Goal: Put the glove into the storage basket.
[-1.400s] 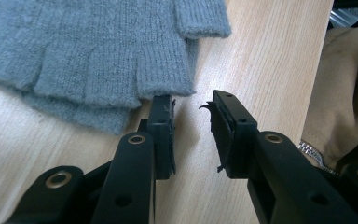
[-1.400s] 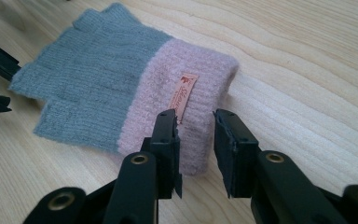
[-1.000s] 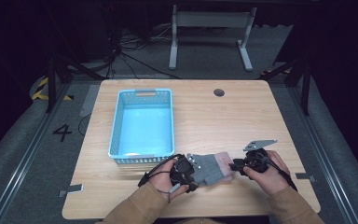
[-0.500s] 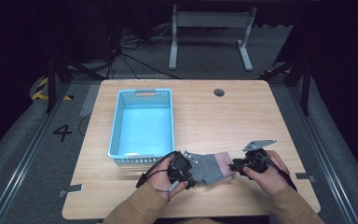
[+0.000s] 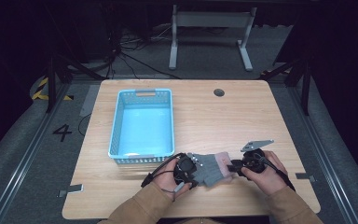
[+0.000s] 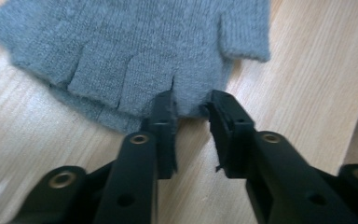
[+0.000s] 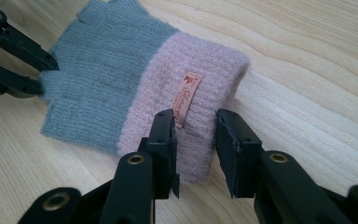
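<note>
Glove [image 5: 209, 168], grey fingerless with pink cuff, is lying at the table's [image 5: 242, 116] six o'clock edge. I am holding my left gripper [image 6: 191, 112] parted around a finger stub, right gripper [image 7: 193, 135] parted over the cuff; next, probably, both need closing to grip.

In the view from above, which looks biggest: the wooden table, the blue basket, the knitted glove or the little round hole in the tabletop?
Largest to smallest as seen from the high view:
1. table
2. blue basket
3. glove
4. round hole
</note>
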The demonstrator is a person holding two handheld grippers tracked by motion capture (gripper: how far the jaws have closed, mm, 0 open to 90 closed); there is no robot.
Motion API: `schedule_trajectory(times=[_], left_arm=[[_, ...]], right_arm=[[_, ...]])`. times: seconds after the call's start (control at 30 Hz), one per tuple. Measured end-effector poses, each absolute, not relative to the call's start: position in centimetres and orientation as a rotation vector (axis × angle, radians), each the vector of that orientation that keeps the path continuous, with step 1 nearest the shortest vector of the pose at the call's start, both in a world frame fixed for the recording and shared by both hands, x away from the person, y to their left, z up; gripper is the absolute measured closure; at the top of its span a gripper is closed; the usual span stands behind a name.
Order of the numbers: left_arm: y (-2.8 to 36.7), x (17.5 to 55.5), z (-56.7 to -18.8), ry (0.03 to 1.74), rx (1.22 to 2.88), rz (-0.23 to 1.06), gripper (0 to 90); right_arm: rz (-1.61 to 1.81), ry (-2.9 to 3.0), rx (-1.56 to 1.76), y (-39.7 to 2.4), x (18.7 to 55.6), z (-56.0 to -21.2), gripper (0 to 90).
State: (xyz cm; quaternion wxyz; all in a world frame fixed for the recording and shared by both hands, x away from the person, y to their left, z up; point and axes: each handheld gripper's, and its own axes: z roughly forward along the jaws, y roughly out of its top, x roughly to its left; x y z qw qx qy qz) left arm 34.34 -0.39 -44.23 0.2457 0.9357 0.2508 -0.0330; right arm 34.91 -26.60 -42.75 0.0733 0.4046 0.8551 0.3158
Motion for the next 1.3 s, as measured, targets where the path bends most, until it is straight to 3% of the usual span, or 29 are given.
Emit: schedule_trajectory(times=[0.3,0.93,1.3], left_arm=[[-0.6,34.4,-44.2,0.675,2.567,-0.052,85.3],[1.2,34.3,-41.6,0.652,2.488,0.068,88.3],[2.0,35.0,-41.7,0.689,2.483,0.072,88.2]], right_arm=[[0.935,2.591,1.203,-26.4,34.8,-42.8,85.2],[1.043,2.518,1.153,-26.6,33.5,-40.3,86.5],[1.040,2.542,1.151,-25.9,32.9,-40.5,86.4]])
